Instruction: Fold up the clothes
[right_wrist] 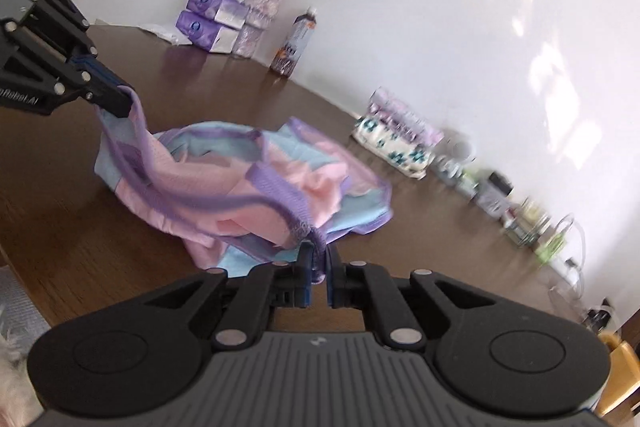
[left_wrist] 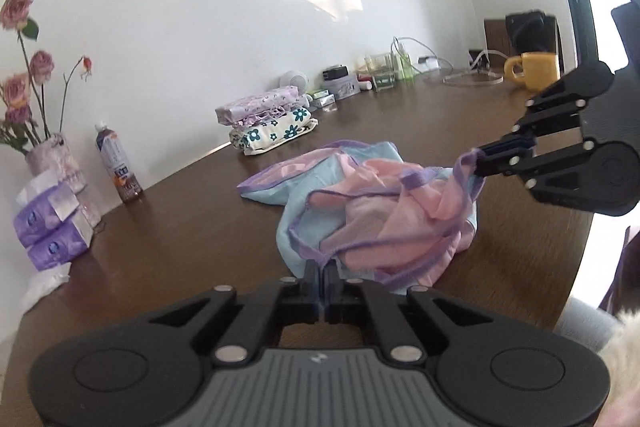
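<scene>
Two wrist views, low over the table [left_wrist: 180,227].
Facing across jaws; sharing garment [left_wrist: 372,211] ahead, near.

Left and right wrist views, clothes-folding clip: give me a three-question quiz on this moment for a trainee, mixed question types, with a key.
1. True or false: both the left gripper and the right gripper have their jaws shut on the purple-trimmed edge of the pink and blue garment.
2. Multiple choice: what lies on the table beyond the garment, toward the wall? A) a laundry basket B) a stack of folded clothes C) an iron
3. Fill in: the yellow ___ stands at the far right end of the table in the left wrist view.

Key: 1 true; 2 B; 3 mug.
</scene>
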Demonstrator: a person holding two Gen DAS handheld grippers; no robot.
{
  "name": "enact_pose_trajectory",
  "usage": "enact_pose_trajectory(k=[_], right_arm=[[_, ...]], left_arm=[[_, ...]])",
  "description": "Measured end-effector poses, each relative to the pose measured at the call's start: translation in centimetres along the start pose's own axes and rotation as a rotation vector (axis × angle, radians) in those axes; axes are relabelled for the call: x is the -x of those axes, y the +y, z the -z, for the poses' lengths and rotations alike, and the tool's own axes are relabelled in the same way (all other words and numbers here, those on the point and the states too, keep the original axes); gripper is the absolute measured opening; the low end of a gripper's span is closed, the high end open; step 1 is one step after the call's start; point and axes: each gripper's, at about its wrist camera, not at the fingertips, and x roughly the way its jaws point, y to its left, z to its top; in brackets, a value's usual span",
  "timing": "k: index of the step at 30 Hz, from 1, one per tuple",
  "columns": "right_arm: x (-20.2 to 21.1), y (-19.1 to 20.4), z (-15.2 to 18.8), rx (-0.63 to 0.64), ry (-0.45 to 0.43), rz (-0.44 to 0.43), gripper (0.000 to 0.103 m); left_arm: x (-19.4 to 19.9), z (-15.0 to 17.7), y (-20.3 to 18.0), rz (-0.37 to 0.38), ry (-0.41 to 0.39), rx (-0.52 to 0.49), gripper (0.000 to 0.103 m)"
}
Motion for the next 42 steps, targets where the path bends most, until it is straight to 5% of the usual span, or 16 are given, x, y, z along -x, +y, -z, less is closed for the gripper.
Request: enact_pose_trajectory(k=[9, 14, 19, 22, 28, 30, 33, 39, 42], right_arm=[[1.6, -2.7, 1.4, -0.166, 0.067, -0.189, 0.011], [2.1, -2.4, 1.4, -0.049, 0.071, -0.193, 0.025], [1.1, -1.7, 0.7, 0.018, 0.069, -0.209, 0.025], [0.5, -1.9, 0.5, -0.005, 0.084, -0.204, 0.012], [0.3, -3.8, 0.0, -0.149, 0.039, -0.137, 0.006], [0.5, -4.3, -0.3, -0.204, 0.001, -0.109, 0.003], [0.8, -5.1, -0.8, -0.288, -0.057, -0.068, 0.003], [0.0, -5.0, -0.3, -0.367, -0.050, -0.068, 0.003], [-0.3, -4.2, 0.1, -0.380, -0.026, -0.094, 0.005]], left_arm=[[0.5, 1.2, 0.8, 0.054, 0.060, 0.044, 0.010], [0.3, 0.8, 1.1, 0.089, 0.075, -0.008, 0.015], [-0.2, 0.1, 0.9, 0.136, 0.088, -0.064, 0.020], [-0.6, -0.2, 0.6, 0.165, 0.097, -0.086, 0.020], [-1.3, -0.4, -0.4, 0.225, 0.105, -0.117, 0.020], [-1.3, -0.5, -0.8, 0.244, 0.100, -0.125, 0.005], [-1.0, -0.8, -0.8, 0.196, 0.058, -0.066, 0.002], [-0.7, -0.8, 1.4, -0.061, -0.018, 0.221, 0.002], [-0.8, -0.1, 2.1, -0.059, 0.015, 0.313, 0.002]])
